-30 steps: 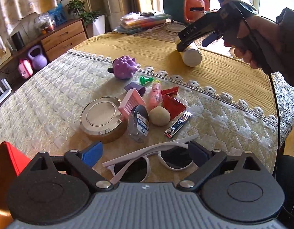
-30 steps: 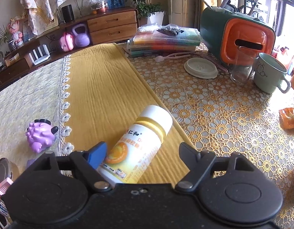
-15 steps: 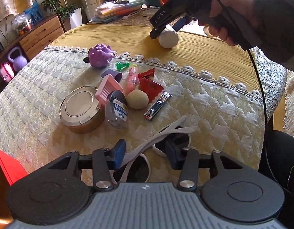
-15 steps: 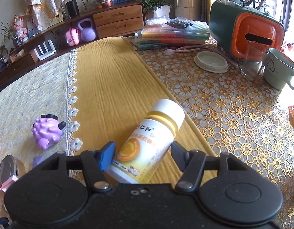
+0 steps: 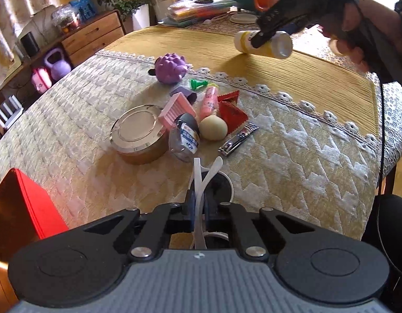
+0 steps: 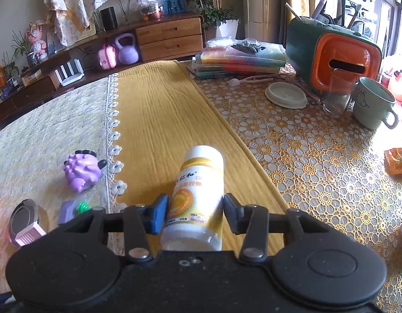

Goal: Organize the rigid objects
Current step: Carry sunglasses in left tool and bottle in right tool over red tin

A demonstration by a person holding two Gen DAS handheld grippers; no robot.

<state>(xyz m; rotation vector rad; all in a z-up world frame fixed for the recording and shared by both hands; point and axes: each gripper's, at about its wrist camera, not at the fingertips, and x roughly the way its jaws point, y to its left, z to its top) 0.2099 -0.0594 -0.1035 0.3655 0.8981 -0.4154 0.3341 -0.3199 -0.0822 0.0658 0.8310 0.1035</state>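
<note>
My left gripper is shut on the white sunglasses, whose folded arms stick out forward over the quilted cloth. My right gripper is shut on a white and yellow pill bottle and holds it just above the yellow runner; both also show in the left wrist view, at the far right. A cluster lies ahead of the left gripper: a round metal tin, a pink comb box, a small clear bottle, a beige ball, nail clippers, red packets and a purple toy.
A red box stands at the left near the left gripper. On the lace cloth to the right are a green and orange container, a mug, a glass, a round lid and stacked folders.
My left gripper has closed on the sunglasses, which now point forward. My right gripper has closed on the pill bottle and lifted it off the runner.
</note>
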